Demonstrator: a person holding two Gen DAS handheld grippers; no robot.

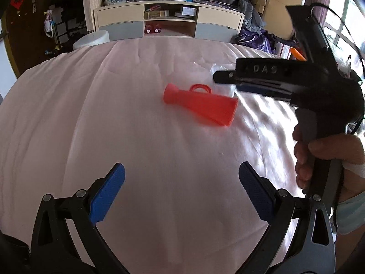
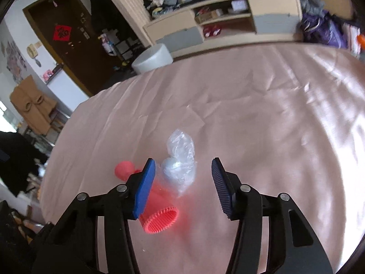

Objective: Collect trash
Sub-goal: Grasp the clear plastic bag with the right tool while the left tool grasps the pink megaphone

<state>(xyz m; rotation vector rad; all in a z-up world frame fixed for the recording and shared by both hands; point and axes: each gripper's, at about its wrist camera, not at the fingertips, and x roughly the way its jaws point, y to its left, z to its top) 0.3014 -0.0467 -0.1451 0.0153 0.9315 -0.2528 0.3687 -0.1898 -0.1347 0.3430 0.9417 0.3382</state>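
Right claw lines up on the crumpled plastic while the left one waits wide.

The right gripper [image 2: 182,182] points down at the pink bedsheet [image 2: 262,118] with its jaws parted and nothing pressed between the pads; the crumpled clear plastic bag [image 2: 180,157] lies just ahead of the fingertips, between their lines, so this looks like the approach to a pinch. The red funnel-shaped cup [image 2: 159,219] lies on its side under and beside the left-hand pad, ribbed mouth towards the camera, close enough to get caught if the jaws drop as they are. The left gripper [image 1: 182,182] hovers spread and empty, the cup well ahead of it, probably kept back so the right hand [image 1: 319,157] has room.
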